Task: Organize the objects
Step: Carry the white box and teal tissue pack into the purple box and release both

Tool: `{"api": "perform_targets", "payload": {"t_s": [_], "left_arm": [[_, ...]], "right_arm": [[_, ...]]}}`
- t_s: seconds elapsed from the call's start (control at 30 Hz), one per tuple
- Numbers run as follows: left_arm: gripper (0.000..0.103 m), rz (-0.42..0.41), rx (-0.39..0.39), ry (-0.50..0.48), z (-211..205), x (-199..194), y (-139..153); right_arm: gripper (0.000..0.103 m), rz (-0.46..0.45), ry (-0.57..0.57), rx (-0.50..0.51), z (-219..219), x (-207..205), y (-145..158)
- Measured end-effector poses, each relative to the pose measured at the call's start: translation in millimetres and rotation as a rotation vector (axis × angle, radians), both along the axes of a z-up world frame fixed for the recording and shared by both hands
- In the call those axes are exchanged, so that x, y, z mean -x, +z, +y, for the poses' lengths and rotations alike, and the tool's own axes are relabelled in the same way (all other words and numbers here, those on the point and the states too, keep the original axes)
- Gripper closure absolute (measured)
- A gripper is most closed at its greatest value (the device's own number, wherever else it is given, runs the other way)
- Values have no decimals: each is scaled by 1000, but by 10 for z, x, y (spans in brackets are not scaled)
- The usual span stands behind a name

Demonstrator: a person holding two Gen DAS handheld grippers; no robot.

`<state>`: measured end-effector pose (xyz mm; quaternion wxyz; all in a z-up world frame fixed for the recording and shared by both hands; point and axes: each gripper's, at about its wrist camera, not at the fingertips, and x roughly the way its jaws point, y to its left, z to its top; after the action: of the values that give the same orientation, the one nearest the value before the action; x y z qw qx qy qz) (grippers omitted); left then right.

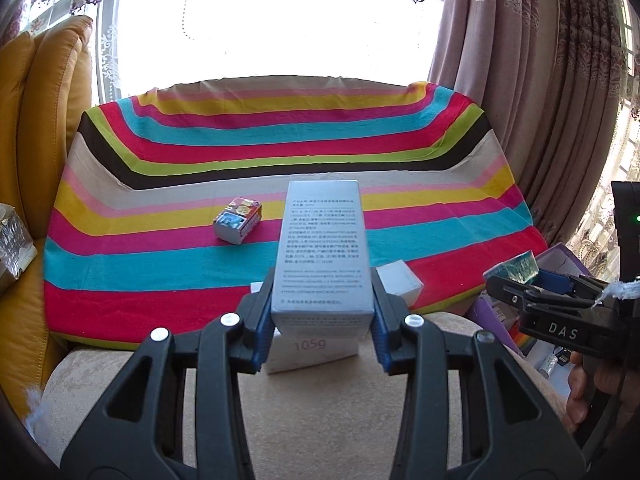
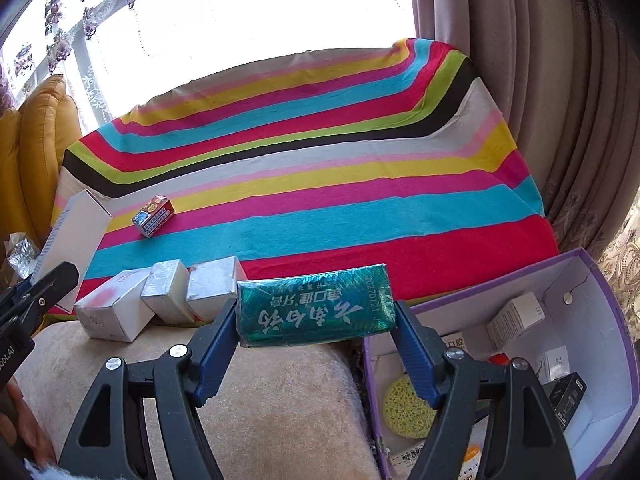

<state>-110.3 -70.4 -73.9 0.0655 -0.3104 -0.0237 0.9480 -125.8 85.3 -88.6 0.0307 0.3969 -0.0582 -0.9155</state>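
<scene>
Three pale boxes (image 2: 160,300) sat in a row at the striped cloth's (image 2: 320,208) near edge, one small colourful box (image 2: 153,210) farther back. The purple bin (image 2: 600,280) held a yellow sponge (image 2: 404,408) and several cartons. The left gripper (image 1: 322,308) pinched a tall grey box (image 1: 322,248) in its jaws; the right gripper (image 2: 316,320) clamped a green toothpaste box (image 2: 314,306) beside the bin.

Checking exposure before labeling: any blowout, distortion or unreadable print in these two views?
Left wrist: window blown out to white; fisheye bends the striped cloth; small print on the grey box in the left tool is soft. Right wrist: window clipped too; lettering on the green box in the right tool is sharp; purple bin curves at the edge.
</scene>
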Motion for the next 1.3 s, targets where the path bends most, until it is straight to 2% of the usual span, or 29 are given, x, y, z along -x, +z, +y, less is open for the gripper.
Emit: {"api": "perform_targets", "payload": {"t_s": [0.33, 0.57, 0.87, 1.1, 1.3], "left_arm": [[58, -34, -12, -120, 443, -13, -11], [58, -73, -40, -267, 878, -17, -16], [58, -153, -75, -443, 1450, -22, -76], [58, -210, -107, -516, 1719, -32, -144], [56, -259, -129, -526, 1853, 50, -224]], "right_arm": [[28, -67, -139, -17, 647, -254, -106], [28, -101, -222, -82, 1109, -416, -154], [28, -145, -347, -106, 1565, -564, -264], [28, -153, -400, -109, 1727, -580, -263], [28, -156, -429, -107, 1804, -583, -256]]}}
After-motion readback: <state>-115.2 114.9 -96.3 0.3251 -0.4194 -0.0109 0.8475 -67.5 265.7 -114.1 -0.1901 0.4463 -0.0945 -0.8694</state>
